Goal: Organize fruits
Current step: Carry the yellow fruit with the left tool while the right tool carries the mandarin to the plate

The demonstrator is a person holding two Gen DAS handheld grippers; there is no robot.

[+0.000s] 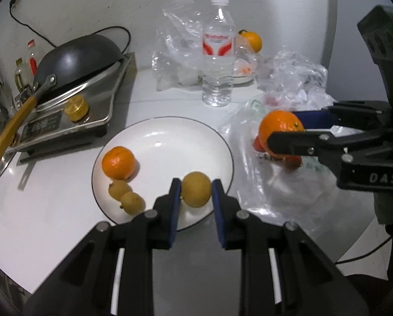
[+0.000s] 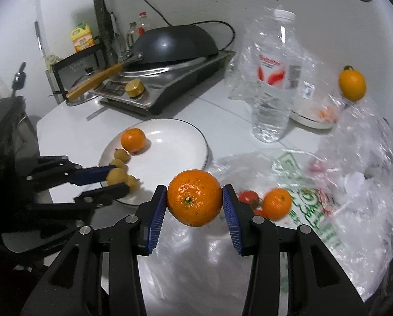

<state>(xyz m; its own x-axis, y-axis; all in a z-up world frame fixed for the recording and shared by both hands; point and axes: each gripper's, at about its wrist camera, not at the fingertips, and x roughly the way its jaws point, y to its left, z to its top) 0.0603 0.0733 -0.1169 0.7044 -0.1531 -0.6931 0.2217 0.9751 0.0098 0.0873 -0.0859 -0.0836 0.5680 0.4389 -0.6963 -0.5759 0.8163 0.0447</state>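
My left gripper (image 1: 196,188) is shut on a small yellow-brown fruit (image 1: 197,189) just above the near rim of the white plate (image 1: 170,137). The plate holds an orange (image 1: 119,162) and two more small yellow-brown fruits (image 1: 126,196). My right gripper (image 2: 194,202) is shut on a large orange (image 2: 194,198) and holds it above a clear plastic bag (image 2: 301,210), right of the plate. In the bag lie a smaller orange (image 2: 276,203) and a red tomato (image 2: 247,197). The right gripper also shows in the left wrist view (image 1: 288,129).
A water bottle (image 1: 218,52) stands behind the plate. Another orange (image 1: 251,40) sits by a small dish at the back. A stove with an upturned black wok (image 1: 78,58) is at the left. Crumpled clear bags (image 1: 293,79) cover the right side.
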